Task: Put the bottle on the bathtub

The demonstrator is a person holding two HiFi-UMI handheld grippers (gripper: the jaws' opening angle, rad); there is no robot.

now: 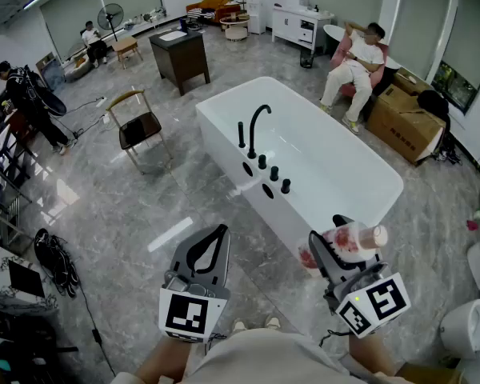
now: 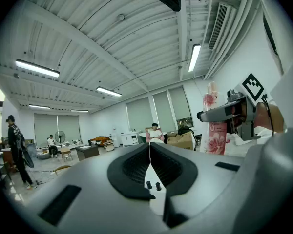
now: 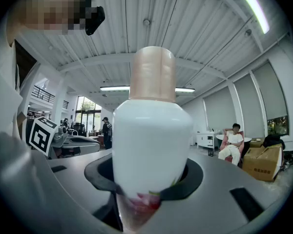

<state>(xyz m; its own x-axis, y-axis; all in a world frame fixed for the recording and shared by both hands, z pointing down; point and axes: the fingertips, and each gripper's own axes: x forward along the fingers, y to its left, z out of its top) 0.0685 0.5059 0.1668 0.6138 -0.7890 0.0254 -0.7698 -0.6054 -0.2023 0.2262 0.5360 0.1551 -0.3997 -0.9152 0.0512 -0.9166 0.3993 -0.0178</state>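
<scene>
A white bottle with pink flowers and a beige cap is clamped in my right gripper, low at the right of the head view, just off the near end of the white bathtub. In the right gripper view the bottle fills the space between the jaws, cap pointing up and away. My left gripper is held beside it to the left, jaws pressed together with nothing in them. In the left gripper view the bottle stands upright at the right, with the right gripper around it.
A black faucet and knobs stand on the tub's near rim. A chair and a dark cabinet are to the left beyond it. A person sits behind the tub beside a cardboard box. A toilet is at the lower right.
</scene>
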